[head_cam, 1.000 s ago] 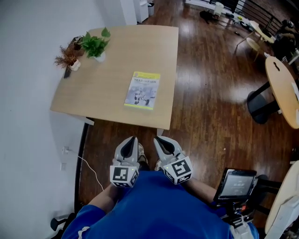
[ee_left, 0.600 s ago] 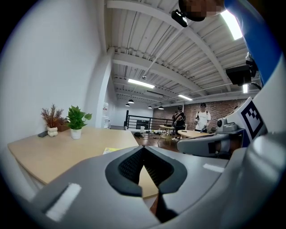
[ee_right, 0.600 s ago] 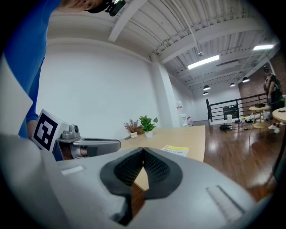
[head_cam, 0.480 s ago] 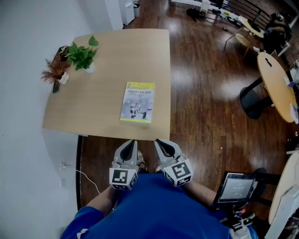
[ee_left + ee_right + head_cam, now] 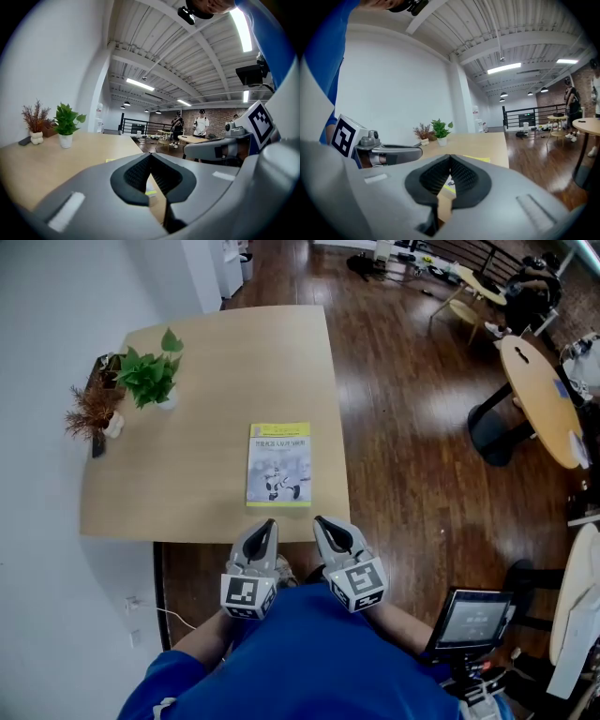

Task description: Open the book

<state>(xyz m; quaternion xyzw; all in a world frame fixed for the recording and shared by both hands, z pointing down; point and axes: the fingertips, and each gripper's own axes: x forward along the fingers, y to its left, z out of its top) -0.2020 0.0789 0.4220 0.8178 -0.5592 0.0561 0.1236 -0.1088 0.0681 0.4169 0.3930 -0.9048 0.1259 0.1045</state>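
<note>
Here, the closed book (image 5: 278, 465) lies flat near the worktop's (image 5: 187, 507) front edge, just ahead of the left gripper (image 5: 266, 524) and right gripper (image 5: 320, 521). Both have their fingers (image 5: 136, 174) pressed together on nothing. Closed fingers could push the thin book off that edge instead of lifting its cover. The gripper views show the book only as a yellow sliver, and its spine side is unclear.

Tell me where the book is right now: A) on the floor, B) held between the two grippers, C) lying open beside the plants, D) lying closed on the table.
D: the book lies closed, cover up, on the table near its front edge; the left gripper and right gripper are shut and empty.
</note>
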